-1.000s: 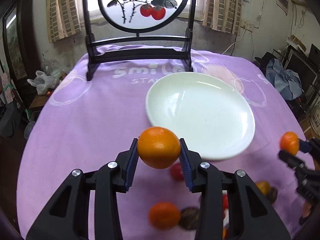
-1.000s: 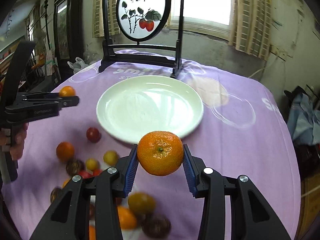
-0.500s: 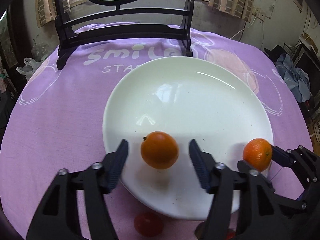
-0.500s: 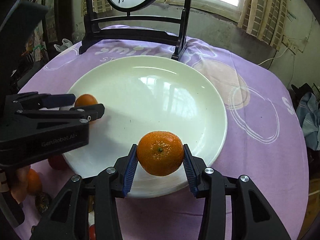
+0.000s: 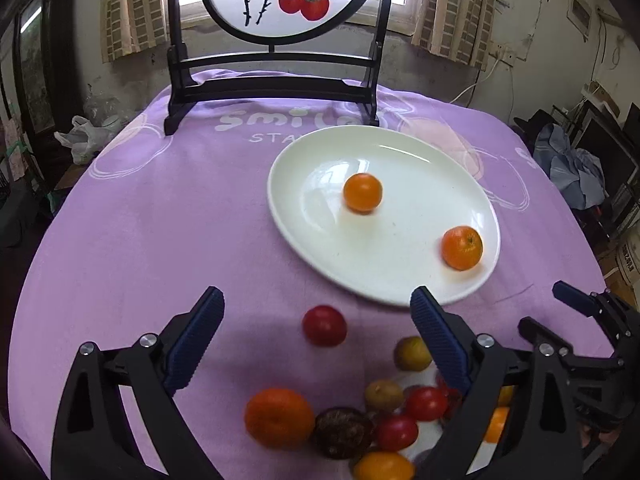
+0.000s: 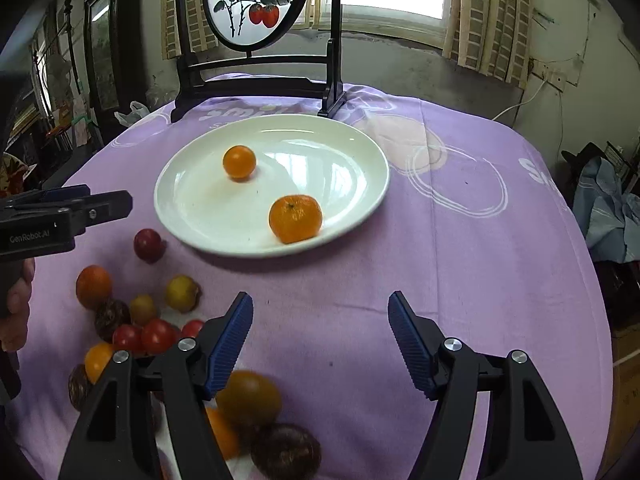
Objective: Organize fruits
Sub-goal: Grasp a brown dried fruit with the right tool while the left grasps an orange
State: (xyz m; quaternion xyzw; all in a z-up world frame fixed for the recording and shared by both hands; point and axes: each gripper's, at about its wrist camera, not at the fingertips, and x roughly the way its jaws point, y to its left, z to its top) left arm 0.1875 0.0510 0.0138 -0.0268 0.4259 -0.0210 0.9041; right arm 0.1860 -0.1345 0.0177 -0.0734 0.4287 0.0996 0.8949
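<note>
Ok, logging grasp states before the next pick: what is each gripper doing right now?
Left gripper: empty, jaws opening wide above the loose fruit.
Right gripper: empty, jaws opening, nothing between them.
Both oranges lie on the white plate.

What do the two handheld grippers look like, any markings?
Both are matte black plastic with two angled fingers, ribbed blue pads on the inner faces, and silver pivot screws. Left gripper; right gripper. In the right wrist view the left gripper's side carries white "GenRobot.AI" lettering. No cables show, and no sleeve is visible on the hand holding it.
</note>
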